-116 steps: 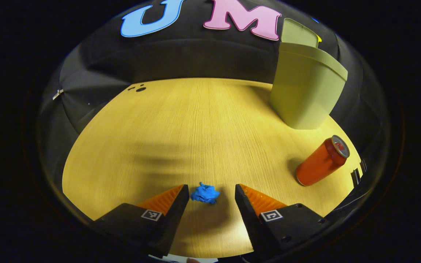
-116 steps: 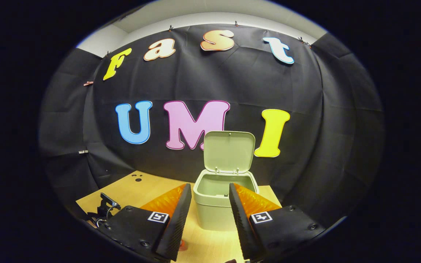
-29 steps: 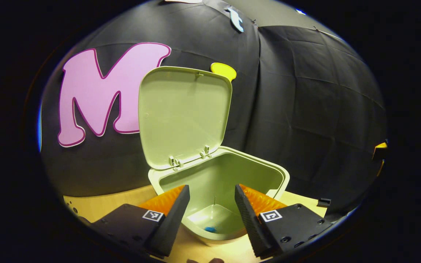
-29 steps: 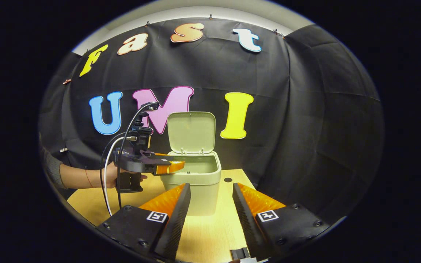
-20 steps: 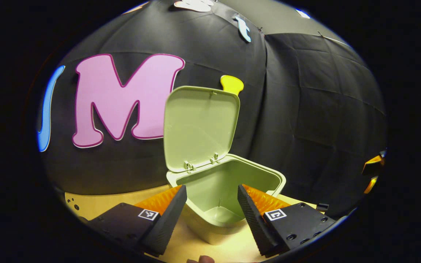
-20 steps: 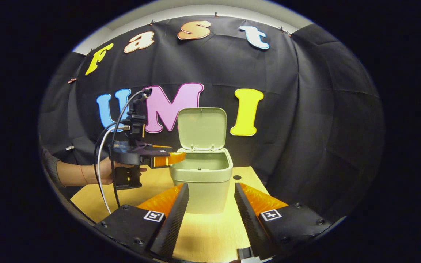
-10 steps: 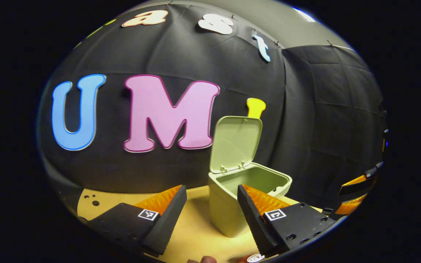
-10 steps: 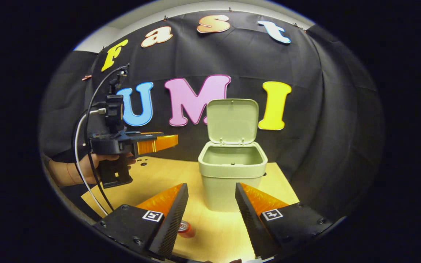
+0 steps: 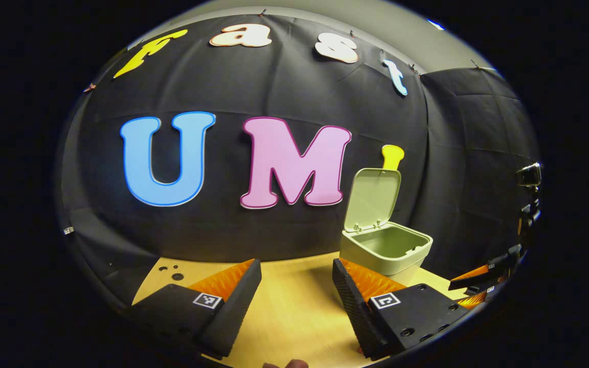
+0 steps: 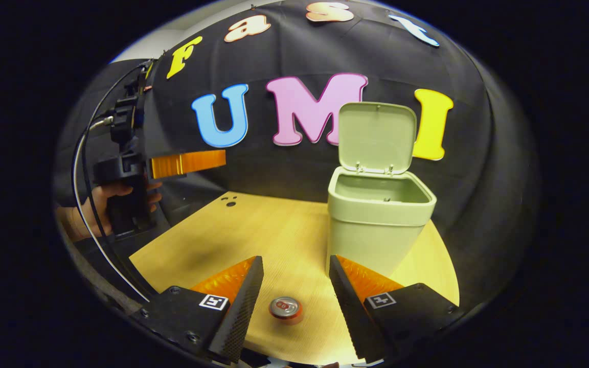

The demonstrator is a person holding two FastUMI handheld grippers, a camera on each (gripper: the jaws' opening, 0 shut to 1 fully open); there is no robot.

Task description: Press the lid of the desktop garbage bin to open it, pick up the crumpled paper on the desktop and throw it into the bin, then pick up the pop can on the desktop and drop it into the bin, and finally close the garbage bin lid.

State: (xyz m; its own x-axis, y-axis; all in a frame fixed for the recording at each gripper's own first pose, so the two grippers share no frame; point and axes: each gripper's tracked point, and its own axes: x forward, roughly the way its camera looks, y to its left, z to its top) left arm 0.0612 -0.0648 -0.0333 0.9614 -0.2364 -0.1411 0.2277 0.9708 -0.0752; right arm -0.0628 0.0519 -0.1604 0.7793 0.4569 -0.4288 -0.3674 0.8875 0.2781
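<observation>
In the right gripper view, your left tool [image 10: 192, 162] hangs at the far left above the table [image 10: 253, 230] edge, seen side-on, so its fingers overlap and their gap is hard to make out from here. Your hand [image 10: 101, 200] wraps its grip, partly behind the cable. In the left gripper view, that left tool [image 9: 297, 291] has its fingers spread wide with nothing but bare table between them.

Lower centre in the right gripper view, the pop can [image 10: 285, 309] stands upright on the table between your right tool [image 10: 293, 289]'s wide-open fingers, touching neither; you see its top and little of its body.

To the right, the green garbage bin [image 10: 379, 230] stands with its lid [image 10: 377, 137] raised upright. Its lower right corner is hidden behind your right tool's finger, and the bin's floor is out of sight, so the crumpled paper cannot be made out. In the left gripper view, your right tool [image 9: 478, 280] is cut off at the right edge.
</observation>
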